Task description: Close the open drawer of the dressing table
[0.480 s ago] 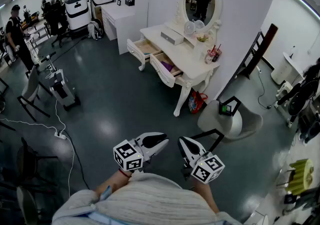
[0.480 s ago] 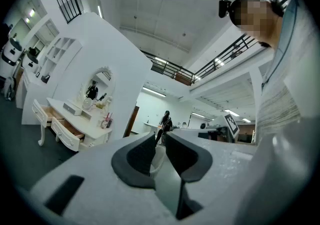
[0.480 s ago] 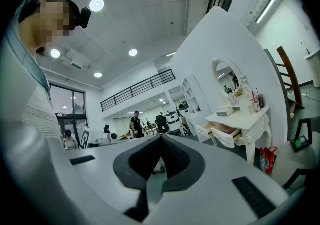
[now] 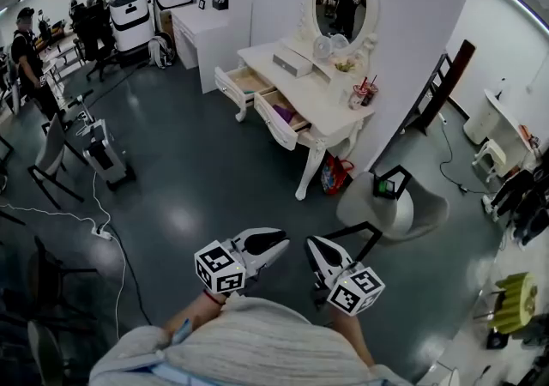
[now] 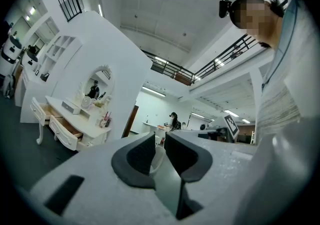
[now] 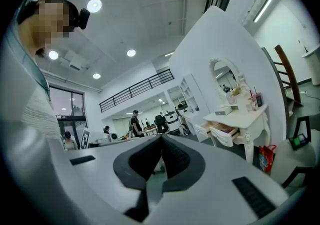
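Barely anything had shifted: the left gripper, jaws slightly parted and empty, and the right gripper, jaws pressed together, hung at the waist, well apart from the dressing table, its drawers still open.

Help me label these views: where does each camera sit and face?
Head view: on the person's head, looking steeply down at the white carved dressing table and grey floor; the torso, left gripper, right gripper show.
Left gripper view: on that gripper, level along its parted fingers; torso at right.
Right gripper view: on that gripper, level along its closed fingers; torso at left.
All three share the dressing table.
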Motion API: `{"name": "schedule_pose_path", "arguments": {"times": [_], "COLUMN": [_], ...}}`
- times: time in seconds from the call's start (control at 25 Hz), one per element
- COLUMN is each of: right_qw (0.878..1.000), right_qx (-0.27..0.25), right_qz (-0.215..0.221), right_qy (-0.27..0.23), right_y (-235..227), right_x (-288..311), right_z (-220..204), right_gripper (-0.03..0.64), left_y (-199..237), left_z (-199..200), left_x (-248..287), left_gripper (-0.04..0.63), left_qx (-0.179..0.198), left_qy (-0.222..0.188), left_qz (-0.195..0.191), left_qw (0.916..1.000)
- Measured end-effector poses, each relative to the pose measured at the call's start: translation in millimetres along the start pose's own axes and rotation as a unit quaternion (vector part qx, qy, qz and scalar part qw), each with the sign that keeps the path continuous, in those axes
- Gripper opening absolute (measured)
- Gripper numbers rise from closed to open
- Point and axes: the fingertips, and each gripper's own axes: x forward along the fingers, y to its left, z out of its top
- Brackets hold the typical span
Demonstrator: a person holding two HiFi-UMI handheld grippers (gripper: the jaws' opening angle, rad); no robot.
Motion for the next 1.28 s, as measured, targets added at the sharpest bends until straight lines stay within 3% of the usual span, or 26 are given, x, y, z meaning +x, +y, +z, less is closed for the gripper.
{"name": "schedule_pose_path", "arguments": {"times": [0.72, 1.0, 1.28], "right_qw": [0.999, 0.999, 0.999], "right_qx": [0.029, 0.037, 0.030], "right_qz": [0.031, 0.027, 0.019], "right_qy": [-0.006, -0.002, 0.006], "right_y": [-28, -58, -97], "right_x": [13, 50, 116], "right_z": [4, 10, 33], "right_gripper": [0.011, 0.011, 0.011], "left_y": [28, 73, 151], "left_z": [-4, 4, 36], "left_x": [22, 38, 60], "left_gripper": [0.075, 0.075, 0.075], "left_qx": [-0.016, -0.023, -0.022], "left_qy": [-0.001, -0.004, -0.011], "left_qz": [0.018, 0.012, 0.008], "left_qw": [0.9997, 0.9996, 0.9997]}}
